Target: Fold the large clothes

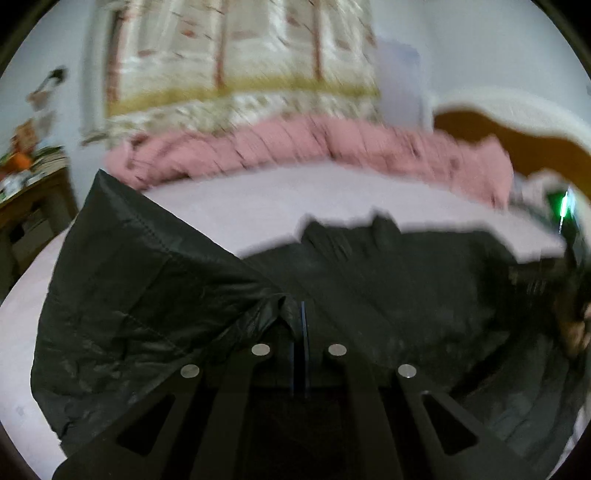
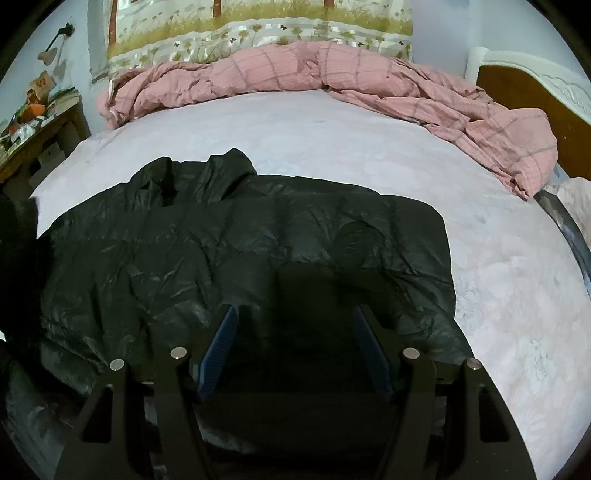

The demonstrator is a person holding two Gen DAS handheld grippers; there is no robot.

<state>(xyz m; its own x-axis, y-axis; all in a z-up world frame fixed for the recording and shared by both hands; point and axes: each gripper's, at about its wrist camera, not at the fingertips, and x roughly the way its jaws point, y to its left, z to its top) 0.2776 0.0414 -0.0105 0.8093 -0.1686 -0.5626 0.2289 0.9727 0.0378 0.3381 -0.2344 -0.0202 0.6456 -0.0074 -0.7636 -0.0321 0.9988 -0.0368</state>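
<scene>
A black shiny puffer jacket (image 2: 236, 251) lies spread on the pale pink bed sheet (image 2: 332, 140), with its hood towards the pillows. My left gripper (image 1: 301, 317) is shut on a bunched fold of the jacket (image 1: 147, 295). That flap hangs lifted and stretched to the left of the fingers. The left wrist view is blurred by motion. My right gripper (image 2: 295, 328) stands open just above the jacket's near part. Its blue pads (image 2: 221, 339) are wide apart with nothing pinched between them.
A crumpled pink checked duvet (image 2: 332, 74) runs along the far side of the bed, with a floral pillow (image 2: 258, 22) behind it. A cluttered wooden side table (image 2: 37, 122) stands at the left. A wooden headboard (image 2: 535, 96) is at the right.
</scene>
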